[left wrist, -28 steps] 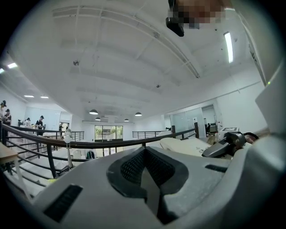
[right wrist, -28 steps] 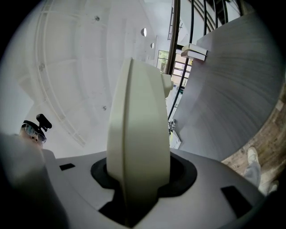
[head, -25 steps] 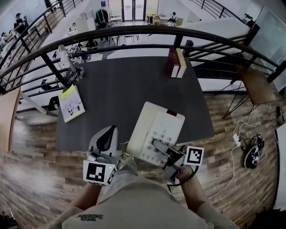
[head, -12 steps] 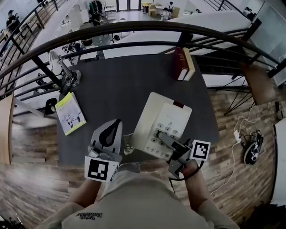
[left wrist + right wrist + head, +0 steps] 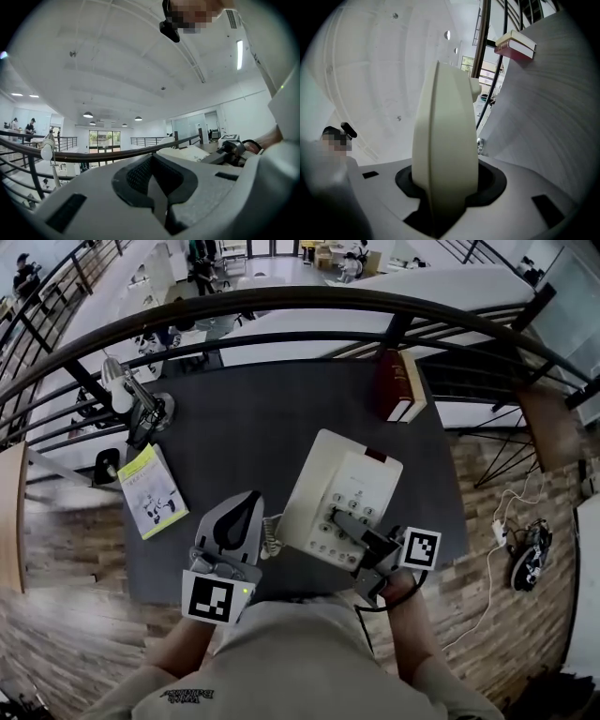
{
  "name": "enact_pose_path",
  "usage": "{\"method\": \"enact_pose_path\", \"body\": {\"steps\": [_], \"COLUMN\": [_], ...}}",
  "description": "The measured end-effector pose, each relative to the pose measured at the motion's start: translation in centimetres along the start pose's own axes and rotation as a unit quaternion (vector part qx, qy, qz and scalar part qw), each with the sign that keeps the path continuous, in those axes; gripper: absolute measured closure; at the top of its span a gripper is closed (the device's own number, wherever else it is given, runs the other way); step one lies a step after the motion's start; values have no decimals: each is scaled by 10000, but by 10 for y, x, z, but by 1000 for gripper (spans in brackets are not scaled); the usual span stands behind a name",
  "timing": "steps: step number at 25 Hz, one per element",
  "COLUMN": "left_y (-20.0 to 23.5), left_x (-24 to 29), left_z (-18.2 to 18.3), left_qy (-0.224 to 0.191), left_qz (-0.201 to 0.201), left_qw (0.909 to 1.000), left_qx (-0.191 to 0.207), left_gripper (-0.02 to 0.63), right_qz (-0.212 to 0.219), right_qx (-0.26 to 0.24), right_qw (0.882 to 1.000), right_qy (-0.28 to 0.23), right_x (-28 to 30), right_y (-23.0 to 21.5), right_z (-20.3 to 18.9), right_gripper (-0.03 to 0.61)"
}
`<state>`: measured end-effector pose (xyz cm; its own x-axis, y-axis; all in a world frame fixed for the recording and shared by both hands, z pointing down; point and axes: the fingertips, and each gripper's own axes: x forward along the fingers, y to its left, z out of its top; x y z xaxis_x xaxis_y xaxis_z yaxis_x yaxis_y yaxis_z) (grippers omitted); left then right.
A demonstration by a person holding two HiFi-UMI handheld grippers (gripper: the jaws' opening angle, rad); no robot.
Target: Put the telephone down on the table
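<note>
Table (image 5: 262,427) is waiting underneath; right gripper (image 5: 337,521) is pinching the telephone (image 5: 342,474) by one edge, left gripper (image 5: 248,507) pressed together, so it's probably risking tipping.

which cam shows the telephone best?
Head view: the whole telephone, keypad up, over the dark table, its near edge in the right gripper. Right gripper view shows only that edge end-on; left gripper view, a sliver at right.

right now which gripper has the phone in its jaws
The right gripper: its jaws clamp the near edge of the cream telephone. The left gripper is shut on nothing, beside it.
</note>
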<state>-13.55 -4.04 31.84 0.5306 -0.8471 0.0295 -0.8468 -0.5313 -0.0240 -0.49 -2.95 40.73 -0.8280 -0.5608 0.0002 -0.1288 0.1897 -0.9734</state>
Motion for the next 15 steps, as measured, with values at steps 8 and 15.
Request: {"method": "enact_pose_path", "body": {"steps": [8, 15], "left_y": [9, 16], "left_x": [42, 66], "left_z": [-3, -12], "left_qy": [69, 243], "left_qz": [-1, 150], "left_qw": [10000, 9996], "left_qx": [-64, 22], "left_gripper": [609, 609], "right_qz": [-123, -291], "right_qx": [67, 126], "right_qw": [9996, 9987], "right_qy": [260, 402], "right_x": [13, 15], "right_y": [-20, -48], "right_z": [30, 64], "right_gripper": [394, 394]}}
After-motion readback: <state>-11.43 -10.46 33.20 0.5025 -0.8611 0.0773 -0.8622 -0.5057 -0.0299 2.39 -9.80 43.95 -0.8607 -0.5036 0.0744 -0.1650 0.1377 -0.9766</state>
